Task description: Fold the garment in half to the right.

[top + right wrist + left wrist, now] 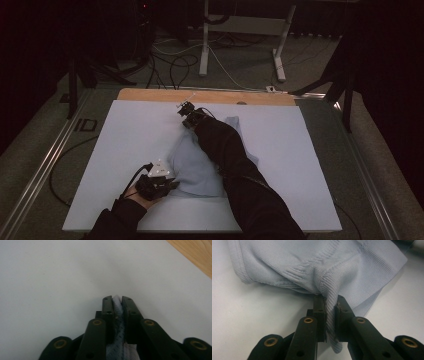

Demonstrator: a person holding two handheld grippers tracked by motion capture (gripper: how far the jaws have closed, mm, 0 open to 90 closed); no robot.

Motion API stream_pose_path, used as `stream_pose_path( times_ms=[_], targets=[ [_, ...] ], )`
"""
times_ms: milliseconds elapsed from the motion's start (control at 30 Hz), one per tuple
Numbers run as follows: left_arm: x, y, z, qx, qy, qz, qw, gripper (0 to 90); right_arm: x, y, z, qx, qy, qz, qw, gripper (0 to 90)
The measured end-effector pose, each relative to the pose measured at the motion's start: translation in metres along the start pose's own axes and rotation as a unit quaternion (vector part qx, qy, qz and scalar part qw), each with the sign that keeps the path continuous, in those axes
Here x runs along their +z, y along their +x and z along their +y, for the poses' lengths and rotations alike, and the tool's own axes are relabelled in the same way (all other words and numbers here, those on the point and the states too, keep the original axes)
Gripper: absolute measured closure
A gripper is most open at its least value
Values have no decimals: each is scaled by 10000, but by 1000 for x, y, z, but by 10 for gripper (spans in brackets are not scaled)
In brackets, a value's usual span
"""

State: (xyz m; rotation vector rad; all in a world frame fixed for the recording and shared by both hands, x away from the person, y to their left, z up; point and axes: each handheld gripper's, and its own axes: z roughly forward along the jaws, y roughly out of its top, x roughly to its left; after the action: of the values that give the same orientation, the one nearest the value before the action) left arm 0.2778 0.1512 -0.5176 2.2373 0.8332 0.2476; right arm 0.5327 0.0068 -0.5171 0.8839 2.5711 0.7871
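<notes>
Left hand-held gripper is seen nearest, at the front-left of the tabletop, with its jaws closed tight on a ribbed hem of the pale blue garment. In the left gripper view the ribbed edge is pinched between the two black jaws, a short tail of it hanging below them, and the rest of the cloth is spread away over the white surface. A person's left hand is wrapped round this gripper's body.

Farther out, across the garment, the right hand-held gripper is held near the far edge of the white sheet, close to the bare wooden strip. Its jaws are pressed together on a fold of the same blue fabric; only bare white surface is seen beyond the tips. The dark sleeve of the right arm is laid diagonally over the middle of the garment, so part of the cloth is hidden.

Progress, as judged: both grasps are made, one at the near hem and one at the far end. The garment is still rumpled and bunched between the two grippers, not yet flat or folded. Drawing it taut and laying it out or folding it appears to remain.
</notes>
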Motion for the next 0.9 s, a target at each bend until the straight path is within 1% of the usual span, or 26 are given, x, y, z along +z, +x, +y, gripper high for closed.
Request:
stream_pose_path(
  times_ms=[100,167,233,267,367,433,467,567,633,733,800,900],
  targets=[
    [0,0,0,-21,-7,-15,10000,829,-1,0,2,-87,45,-4,10000,844],
    [-1,1,0,-44,-38,-24,10000,829,-3,0,2,-41,-24,5,10000,846],
    [-2,1,1,-35,-53,-16,10000,829,-5,0,2,-46,-55,-24,10000,846],
    [-3,1,2,-46,-63,-33,10000,829,-9,-1,4,-65,-124,-30,9999,847],
    [-4,0,3,-68,-70,-38,9999,830,-15,-3,6,-3,-240,9,9997,848],
    [-5,0,5,-55,-87,-46,9999,830,-19,-4,7,-44,-261,8,9996,848],
    [-6,0,6,-50,-109,-47,9999,830,-21,-4,7,-49,-313,-3,9995,848],
    [-8,-1,9,-51,-129,-45,9999,830,-26,-6,8,-31,-350,-11,9994,848],
    [-10,-5,14,50,-160,-43,9999,830,-31,-8,9,-40,-414,-15,9991,848],
    [-11,-7,18,90,-177,-49,9998,830,-37,-10,10,-18,-465,6,9989,848],
    [-11,-11,23,153,-182,-48,9997,831,-45,-11,11,-50,-517,-11,9986,848],
    [-12,-14,28,216,-172,-52,9996,831,-54,-13,11,-6,-643,14,9979,847]
  ],
)
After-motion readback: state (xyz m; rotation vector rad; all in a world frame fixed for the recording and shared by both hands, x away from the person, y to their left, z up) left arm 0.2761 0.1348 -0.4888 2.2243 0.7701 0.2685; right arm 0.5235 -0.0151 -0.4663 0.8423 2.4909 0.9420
